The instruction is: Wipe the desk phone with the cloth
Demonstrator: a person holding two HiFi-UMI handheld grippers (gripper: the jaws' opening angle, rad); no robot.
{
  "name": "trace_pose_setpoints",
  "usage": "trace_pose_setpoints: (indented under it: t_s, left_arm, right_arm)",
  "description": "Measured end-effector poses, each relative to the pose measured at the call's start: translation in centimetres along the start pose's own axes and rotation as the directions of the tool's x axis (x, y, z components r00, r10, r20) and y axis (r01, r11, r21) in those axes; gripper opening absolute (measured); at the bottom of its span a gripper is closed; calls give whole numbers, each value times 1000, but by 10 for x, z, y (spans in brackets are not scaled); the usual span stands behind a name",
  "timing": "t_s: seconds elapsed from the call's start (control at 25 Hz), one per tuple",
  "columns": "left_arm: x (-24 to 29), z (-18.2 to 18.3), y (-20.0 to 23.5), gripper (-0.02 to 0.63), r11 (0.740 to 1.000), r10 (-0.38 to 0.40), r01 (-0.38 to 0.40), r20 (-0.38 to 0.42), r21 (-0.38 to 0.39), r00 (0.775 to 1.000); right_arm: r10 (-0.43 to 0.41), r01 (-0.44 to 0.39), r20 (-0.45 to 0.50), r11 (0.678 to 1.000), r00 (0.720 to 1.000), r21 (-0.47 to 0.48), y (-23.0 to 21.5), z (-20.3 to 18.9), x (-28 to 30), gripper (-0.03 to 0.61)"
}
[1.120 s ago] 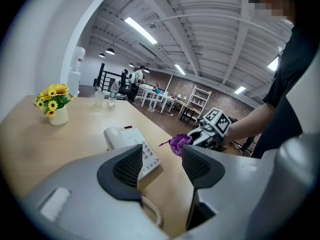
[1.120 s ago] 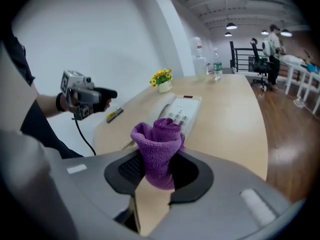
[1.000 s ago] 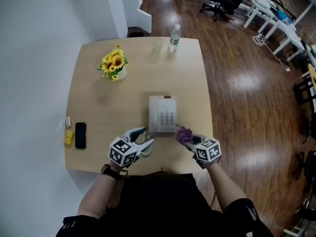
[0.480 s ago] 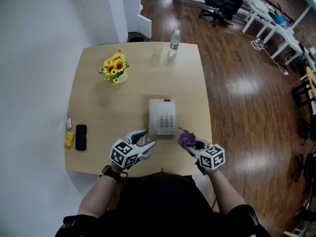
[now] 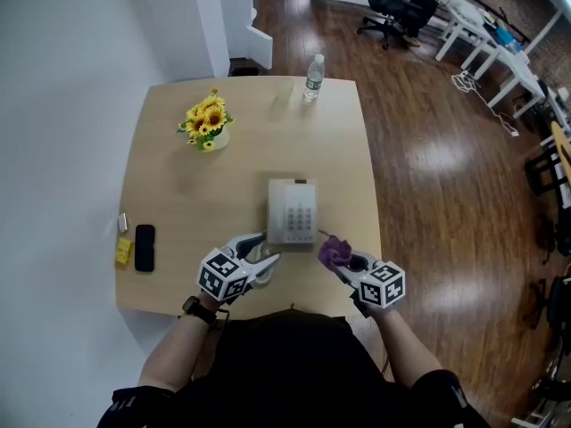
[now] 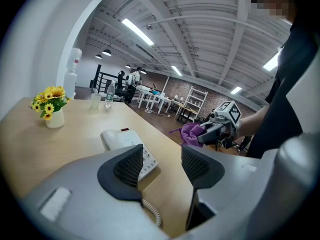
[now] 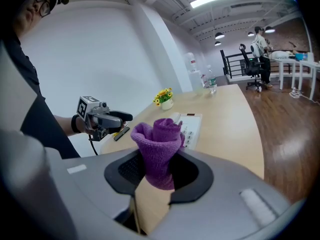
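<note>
Grippers flank the near end of the desk phone; cloth is in the right one.

On the light wooden table (image 5: 169, 194), from the left: a small yellow item (image 5: 124, 251) and a black smartphone (image 5: 144, 246) lie side by side at the left edge, and a white vase of sunflowers (image 5: 207, 120) stands further back. The left gripper (image 5: 261, 250) is by the near edge with jaws spread and nothing between them, just beside the phone's near left corner. The white desk phone (image 5: 293, 210) sits at mid-table, keypad up. The purple cloth (image 5: 334, 251) is bunched and clamped upright in the right gripper (image 5: 346, 259), just beside the phone's near right corner. A water bottle (image 5: 314, 73) stands at the far edge.
</note>
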State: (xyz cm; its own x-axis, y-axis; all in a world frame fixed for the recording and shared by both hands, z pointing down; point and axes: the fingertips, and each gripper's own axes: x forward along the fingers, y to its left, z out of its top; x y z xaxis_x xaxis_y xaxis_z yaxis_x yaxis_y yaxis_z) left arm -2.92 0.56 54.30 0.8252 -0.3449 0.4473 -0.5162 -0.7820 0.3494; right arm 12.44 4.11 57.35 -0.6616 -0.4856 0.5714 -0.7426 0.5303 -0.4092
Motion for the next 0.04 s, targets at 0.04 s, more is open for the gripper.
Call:
trace_pose_setpoints:
  t_s: [0.04]
  left_arm:
    - [0, 1, 0, 238, 1000, 0, 0, 0, 1, 1000]
  right_arm:
    - [1, -1, 0, 1000, 1000, 1, 0, 1, 0, 130]
